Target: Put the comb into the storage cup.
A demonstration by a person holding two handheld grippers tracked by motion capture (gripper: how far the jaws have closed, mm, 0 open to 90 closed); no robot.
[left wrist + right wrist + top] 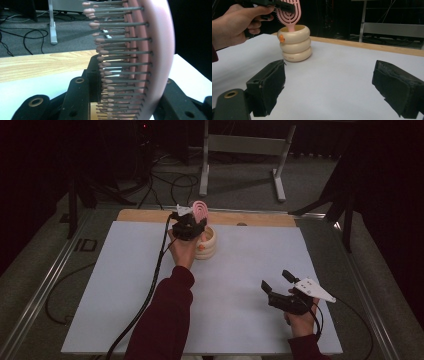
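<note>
Dark curtains and a grey carpeted floor with loose cables surround my counter (150,320), which is covered by a white sheet with a strip of bare wood along its far edge. Near that far edge, left of the middle, my left gripper (192,224) is clenched on a pink hairbrush (201,208). In the left gripper view the brush (152,62) stands on edge between my jaws, its grey bristles with pink tips pointing toward the left of that picture. In the right gripper view the brush (288,16) is upright, its head at the top and its lower end inside the mouth of a cream holder (295,45). That holder looks like three stacked rings, with a small orange spot on its upper ring, and it stands on the white sheet just beside my left hand (182,251). My right gripper (280,282) is well apart from all this, near the counter's near right corner, its jaws spread wide with nothing between them. Beyond the counter a grey metal frame (245,145) stands on the floor.
</note>
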